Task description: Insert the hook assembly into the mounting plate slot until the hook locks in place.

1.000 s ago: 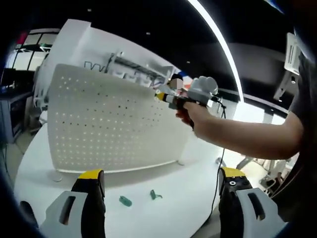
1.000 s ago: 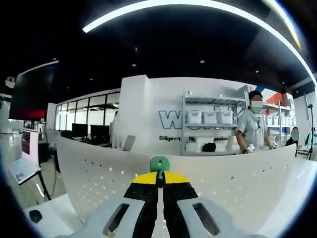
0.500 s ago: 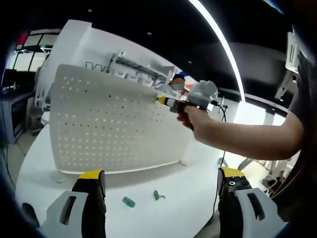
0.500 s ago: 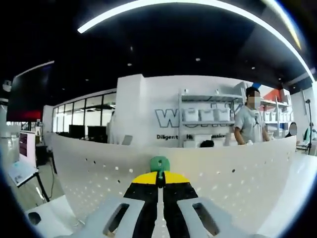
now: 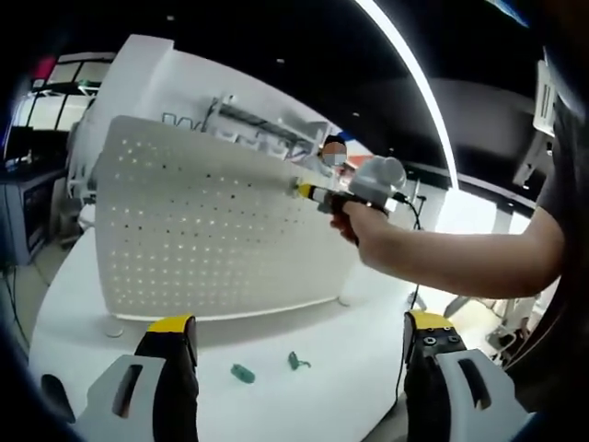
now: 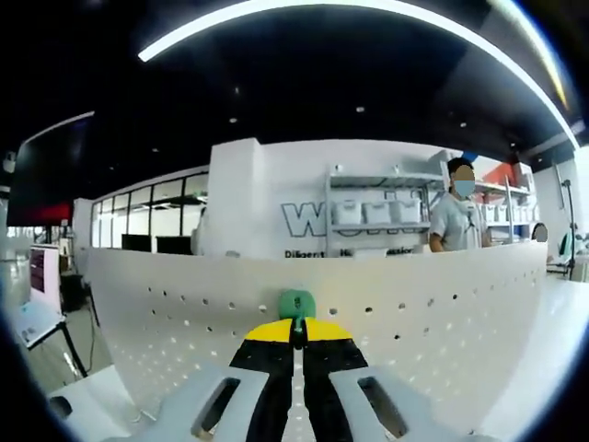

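White pegboard (image 6: 442,322) faces hook (image 6: 295,302).

- You face a white wall (image 6: 276,184) with shelving (image 6: 377,216) holding bins.
- Windows (image 6: 138,241) run along your left.
- A curved light strip (image 6: 368,11) crosses the dark ceiling (image 6: 304,83).
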The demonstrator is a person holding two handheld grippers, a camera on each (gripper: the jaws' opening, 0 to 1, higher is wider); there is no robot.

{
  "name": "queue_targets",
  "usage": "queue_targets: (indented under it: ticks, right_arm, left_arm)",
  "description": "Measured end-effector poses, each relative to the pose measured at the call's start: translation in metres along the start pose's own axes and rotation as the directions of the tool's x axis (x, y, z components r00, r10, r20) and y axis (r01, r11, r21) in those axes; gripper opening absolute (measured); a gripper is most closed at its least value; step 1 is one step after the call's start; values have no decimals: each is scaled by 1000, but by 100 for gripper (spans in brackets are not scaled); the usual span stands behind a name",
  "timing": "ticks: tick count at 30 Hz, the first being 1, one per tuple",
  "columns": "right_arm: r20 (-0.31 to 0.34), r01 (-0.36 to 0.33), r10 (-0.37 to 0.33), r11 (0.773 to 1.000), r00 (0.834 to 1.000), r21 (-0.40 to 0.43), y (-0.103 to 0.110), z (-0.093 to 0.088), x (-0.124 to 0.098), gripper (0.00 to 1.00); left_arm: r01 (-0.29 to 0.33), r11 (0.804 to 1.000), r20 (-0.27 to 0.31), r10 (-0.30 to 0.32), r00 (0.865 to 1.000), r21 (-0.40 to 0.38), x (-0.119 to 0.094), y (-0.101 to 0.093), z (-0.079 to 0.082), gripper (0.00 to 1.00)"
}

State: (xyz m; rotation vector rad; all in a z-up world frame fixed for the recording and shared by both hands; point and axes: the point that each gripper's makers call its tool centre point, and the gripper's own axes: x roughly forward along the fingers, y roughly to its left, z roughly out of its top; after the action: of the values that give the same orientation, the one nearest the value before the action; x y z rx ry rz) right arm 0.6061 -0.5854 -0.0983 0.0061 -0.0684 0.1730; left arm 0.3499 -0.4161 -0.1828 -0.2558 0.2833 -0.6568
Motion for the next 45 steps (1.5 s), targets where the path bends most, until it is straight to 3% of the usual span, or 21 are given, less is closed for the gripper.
queue_targets:
  ticks: [9,15,19,32,37,39,41,45]
  right_arm:
    - [57,10,-11,1000,998,28,-1,-1,0,0]
    - [59,3,-5,1000,998,28,-1,-4,2,0]
    - [41,-6,5,1000,999,25,0,-12,5,0]
    - [19,18,-18,1000,1000,-23,6,-9,-1,0]
    - [-41,14,-13,1000,999,11,8,-13,-2,1]
    - [-30,19,-18,1000,999,25,7,-12,-4,2]
    - [-12,30,-29,995,1000,94,7,-8,-6,9]
    - [-14,23,-22,998,1000,59,8,-2,-6,12]
  left_arm:
    - [-14,1000,3,14,1000,-6,-1,6,1,94]
    - [-19,999,10,20,1000,-38,-1,10,0,93]
    - [-19,999,10,19,1000,-30,0,10,1,93]
    - [-9,999,18,10,1000,-38,1,9,2,93]
    - [-6,999,16,7,1000,-34,2,9,2,92]
    - [-5,999,16,6,1000,-35,2,8,1,92]
    - [-2,999,11,3,1000,-36,2,8,0,93]
    - [-2,999,22,3,1000,-47,0,7,1,93]
